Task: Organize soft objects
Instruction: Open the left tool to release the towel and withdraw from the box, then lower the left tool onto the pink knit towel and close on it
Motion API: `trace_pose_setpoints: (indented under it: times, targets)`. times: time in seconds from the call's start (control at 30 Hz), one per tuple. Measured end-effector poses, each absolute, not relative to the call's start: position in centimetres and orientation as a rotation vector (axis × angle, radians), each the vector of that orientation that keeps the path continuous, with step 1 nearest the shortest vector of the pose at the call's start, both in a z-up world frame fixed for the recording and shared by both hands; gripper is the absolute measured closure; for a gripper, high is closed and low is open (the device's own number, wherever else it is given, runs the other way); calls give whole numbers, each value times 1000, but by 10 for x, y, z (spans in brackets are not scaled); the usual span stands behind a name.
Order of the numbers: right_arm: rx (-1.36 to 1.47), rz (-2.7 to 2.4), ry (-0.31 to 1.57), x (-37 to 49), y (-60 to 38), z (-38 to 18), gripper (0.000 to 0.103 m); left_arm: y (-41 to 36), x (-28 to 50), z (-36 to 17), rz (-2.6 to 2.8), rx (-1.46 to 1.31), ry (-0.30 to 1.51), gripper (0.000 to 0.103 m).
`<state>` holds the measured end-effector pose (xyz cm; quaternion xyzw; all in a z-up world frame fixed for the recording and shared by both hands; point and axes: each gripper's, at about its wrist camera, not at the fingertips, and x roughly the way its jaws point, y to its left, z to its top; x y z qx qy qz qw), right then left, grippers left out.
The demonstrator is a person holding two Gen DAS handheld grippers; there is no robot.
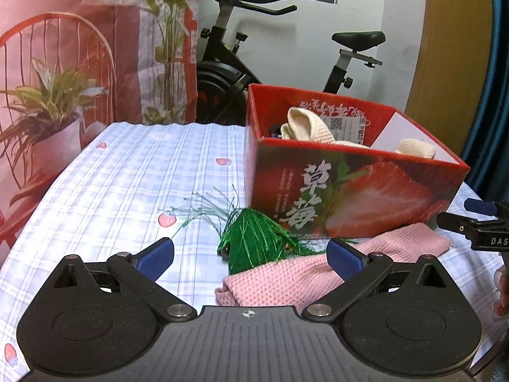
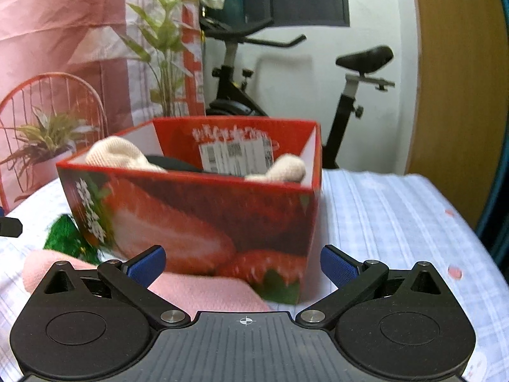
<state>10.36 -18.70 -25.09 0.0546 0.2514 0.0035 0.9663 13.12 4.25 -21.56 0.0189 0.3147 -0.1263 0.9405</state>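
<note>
surface (image 1: 127, 172): one, under a plaid cloth with strawberry print
box (image 1: 356, 197): one red strawberry carton, open top, two cream knit pieces (image 1: 307, 125) inside (plus something dark, unclear)
pink knit cloth (image 1: 286, 273): one, flat in front of the box
green tassel (image 1: 251, 242): one, touching the cloth's far edge
left hand-held gripper (image 1: 251, 256): low, jaws wide, empty, straddling tassel and cloth
right hand-held gripper (image 2: 243, 262): jaws wide, empty, facing the box wall (blurred)
background: exercise bike (image 1: 235, 51)

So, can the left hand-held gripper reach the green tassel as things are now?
Probably yes. The left hand-held gripper is open, and the green tassel lies uncovered on the bed just ahead, beside the pink knitted cloth. Nothing blocks the way.
</note>
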Motion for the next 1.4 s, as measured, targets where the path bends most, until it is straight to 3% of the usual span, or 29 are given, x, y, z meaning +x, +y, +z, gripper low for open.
trace_pose_setpoints:
  times: [0.83, 1.2, 1.4]
  targets:
    - [136, -21, 580, 106, -194, -282, 0, 41, 130, -230, -250, 47, 669, 1]
    - [145, 10, 592, 105, -194, -283, 1, 40, 126, -236, -289, 36, 694, 10]
    - [151, 37, 606, 109, -192, -282, 7, 33, 129, -241, -306, 39, 703, 15]
